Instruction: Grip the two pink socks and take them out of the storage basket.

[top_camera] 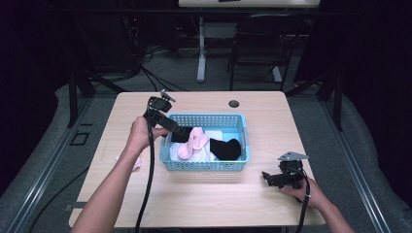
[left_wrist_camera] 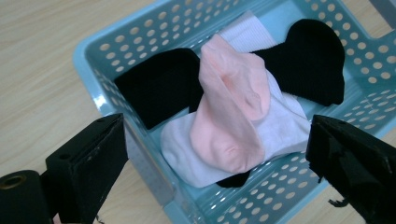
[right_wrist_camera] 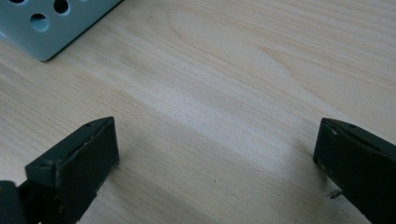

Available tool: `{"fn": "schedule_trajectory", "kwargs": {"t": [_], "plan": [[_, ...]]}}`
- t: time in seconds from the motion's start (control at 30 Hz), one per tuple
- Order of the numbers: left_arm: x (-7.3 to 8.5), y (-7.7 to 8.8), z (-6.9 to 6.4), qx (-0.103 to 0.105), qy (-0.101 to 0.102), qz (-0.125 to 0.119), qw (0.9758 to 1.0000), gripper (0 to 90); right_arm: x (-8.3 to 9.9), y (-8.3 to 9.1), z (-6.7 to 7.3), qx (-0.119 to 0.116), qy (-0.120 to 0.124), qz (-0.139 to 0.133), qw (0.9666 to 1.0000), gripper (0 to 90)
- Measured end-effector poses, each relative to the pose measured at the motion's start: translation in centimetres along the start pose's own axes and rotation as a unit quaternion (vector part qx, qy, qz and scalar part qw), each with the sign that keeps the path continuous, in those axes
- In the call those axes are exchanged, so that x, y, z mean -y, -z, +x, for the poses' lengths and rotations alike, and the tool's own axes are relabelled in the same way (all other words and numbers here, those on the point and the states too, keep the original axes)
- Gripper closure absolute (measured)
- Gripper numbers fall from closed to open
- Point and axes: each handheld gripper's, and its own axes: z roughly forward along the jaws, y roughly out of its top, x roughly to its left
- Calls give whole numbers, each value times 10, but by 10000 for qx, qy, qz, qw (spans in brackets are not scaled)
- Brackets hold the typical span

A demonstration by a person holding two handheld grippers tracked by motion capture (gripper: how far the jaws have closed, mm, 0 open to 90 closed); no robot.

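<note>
Left gripper (left_wrist_camera: 215, 163) spread wide, empty, poised over basket (left_wrist_camera: 140, 154) near-left corner. Pink sock (left_wrist_camera: 231, 116) straight ahead between jaws, atop white and black socks, long axis running away from gripper. Right gripper (right_wrist_camera: 215, 163) spread, empty, low over bench (right_wrist_camera: 233, 70), farther off.

One basket (top_camera: 206, 165), two black socks (left_wrist_camera: 161, 84), two pink (left_wrist_camera: 233, 107).

Table (top_camera: 204, 194) evenly lit from above, surroundings at frame edges near black, high view soft and low-resolution, close jaws blurred in both gripper views, shadows faint.
</note>
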Motion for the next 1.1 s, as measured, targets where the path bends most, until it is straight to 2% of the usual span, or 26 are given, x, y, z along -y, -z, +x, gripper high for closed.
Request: {"fn": "schedule_trajectory", "kwargs": {"t": [0.47, 0.53, 0.67, 0.83, 1.1], "plan": [[-5, -42, -17, 123, -6, 295, 9995, 50, 0, 0, 0, 0, -1, 2, 10000, 0], [-5, -48, -19, 199, 42, 347, 9992, 64, 0, 0, 0, -1, 0, 0, 10000, 0], [-6, -61, -24, 200, -53, 463, 9987, 94, 0, 0, 0, -1, -1, 0, 10000, 0], [-6, -78, -27, 225, 80, 593, 9980, 145, 0, 0, 0, 0, 1, 1, 10000, 0], [-8, -89, -28, 163, 146, 709, 9972, 212, 0, 0, 0, -3, 0, -2, 10000, 0]]}}
